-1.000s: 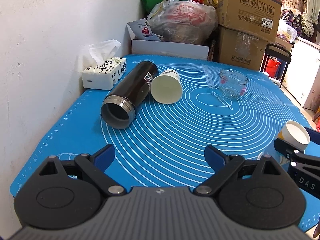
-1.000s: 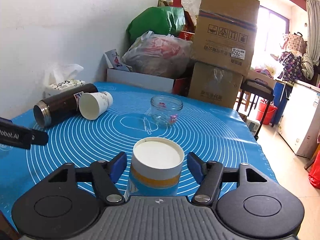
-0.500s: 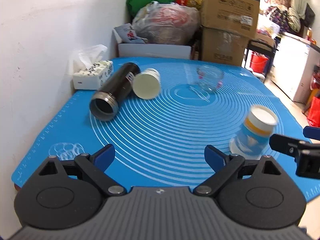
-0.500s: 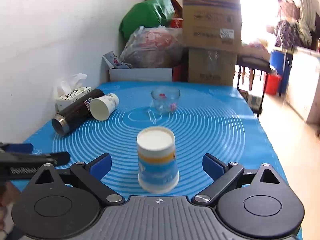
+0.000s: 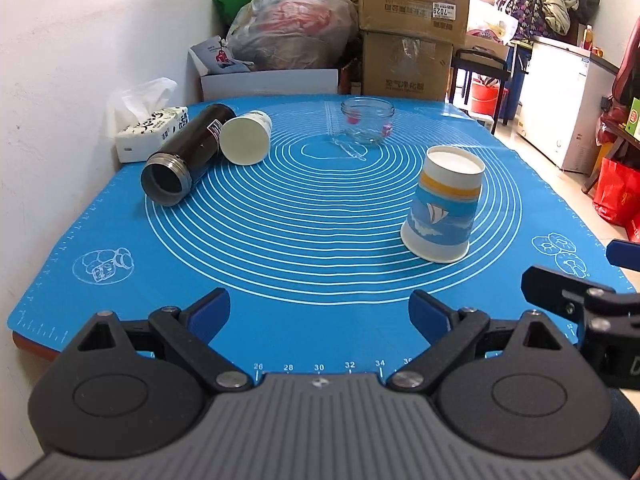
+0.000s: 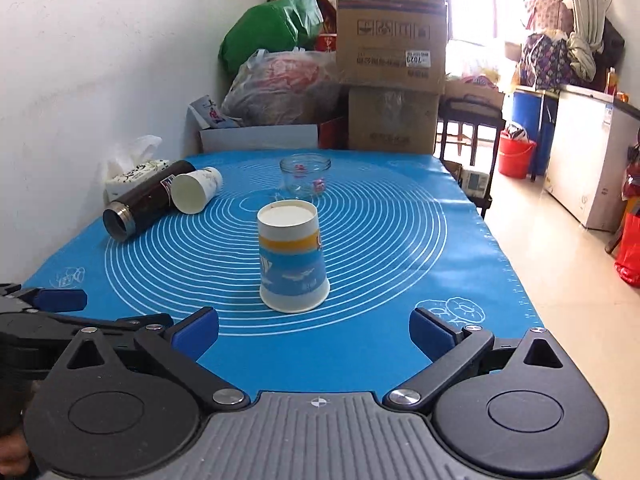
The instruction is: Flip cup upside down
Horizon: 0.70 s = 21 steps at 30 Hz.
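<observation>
A paper cup (image 6: 292, 258) with a blue, white and orange print stands upside down on the blue mat (image 6: 400, 240), its white base up. It also shows in the left wrist view (image 5: 444, 206), right of centre. My right gripper (image 6: 314, 330) is open and empty, just short of the cup and apart from it. My left gripper (image 5: 320, 312) is open and empty over the mat's near edge, left of the cup. The right gripper's fingers (image 5: 568, 292) show at the right edge of the left wrist view.
A black flask (image 5: 188, 154) and a second paper cup (image 5: 246, 138) lie on their sides at the mat's far left. A glass jar (image 5: 367, 120) stands at the back. A tissue pack (image 5: 150, 132) sits by the wall. Boxes and bags (image 5: 412, 28) stand behind the table.
My right gripper has opened, let go of the upside-down cup and pulled back from it. My left gripper has also drawn back toward the mat's near edge.
</observation>
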Motion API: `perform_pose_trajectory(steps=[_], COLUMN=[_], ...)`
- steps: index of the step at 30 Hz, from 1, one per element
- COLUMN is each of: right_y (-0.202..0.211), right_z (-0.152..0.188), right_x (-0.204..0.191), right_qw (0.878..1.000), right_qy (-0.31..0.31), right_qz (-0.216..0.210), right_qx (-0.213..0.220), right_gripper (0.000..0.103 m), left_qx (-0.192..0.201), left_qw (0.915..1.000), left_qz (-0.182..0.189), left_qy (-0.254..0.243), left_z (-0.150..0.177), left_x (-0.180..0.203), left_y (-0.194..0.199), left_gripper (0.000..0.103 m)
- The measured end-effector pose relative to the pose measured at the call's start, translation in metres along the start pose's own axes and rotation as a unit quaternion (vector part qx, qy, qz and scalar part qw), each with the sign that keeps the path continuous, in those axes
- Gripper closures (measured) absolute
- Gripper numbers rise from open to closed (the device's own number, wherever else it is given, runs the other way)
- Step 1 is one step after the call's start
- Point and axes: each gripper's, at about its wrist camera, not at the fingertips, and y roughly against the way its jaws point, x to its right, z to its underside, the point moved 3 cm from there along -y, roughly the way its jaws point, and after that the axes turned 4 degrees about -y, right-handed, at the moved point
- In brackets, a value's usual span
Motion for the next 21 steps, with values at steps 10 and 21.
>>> perform_pose_trajectory(steps=[10,21], right_y=[0.006,0.004], right_z=[0.005,0.007], right_x=[0.002,0.001], right_qw=[1.000,1.000], right_qy=[-0.005,0.000], right_qz=[-0.009,-0.006], right_qx=[0.003,-0.003], right_gripper=[0.000,0.000], left_qx=[-0.002,0.003], left_qw=[0.9999,0.9998], left_qz=[-0.009,-0.011], left_qy=[-0.011,-0.016], left_z=[0.010,0.011], left_x=[0.005,0.007], left_y=[0.001,0.003], left_gripper=[0.008,0.008])
